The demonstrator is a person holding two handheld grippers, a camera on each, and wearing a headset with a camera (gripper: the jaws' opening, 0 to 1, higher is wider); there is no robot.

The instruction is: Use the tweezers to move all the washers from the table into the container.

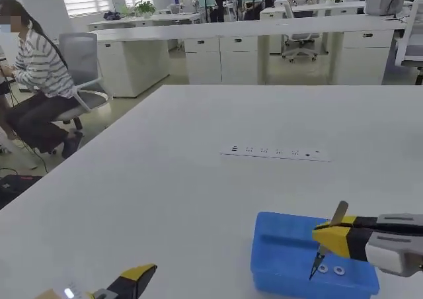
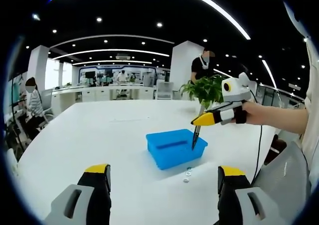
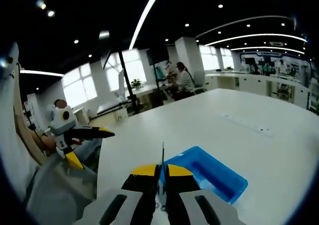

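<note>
While clamped shut on the tweezers (image 1: 316, 262), hold the right hand-held gripper (image 1: 328, 237) steady, with tips pointed down inside the blue container (image 1: 277, 246), just above 2 washers (image 1: 339, 270) lying on its floor. Cannot tell whether gripping a washer at the tips. Judged step: drop-off, then on to 2 more washers (image 2: 189, 170) on the counter (image 1: 198, 200), just beside the container's near wall. Part the tips only once below the rim; lift straight up clear of the walls before moving off. Hold the left hand-held gripper (image 2: 164, 171), wide open and empty, well back from the container.
</note>
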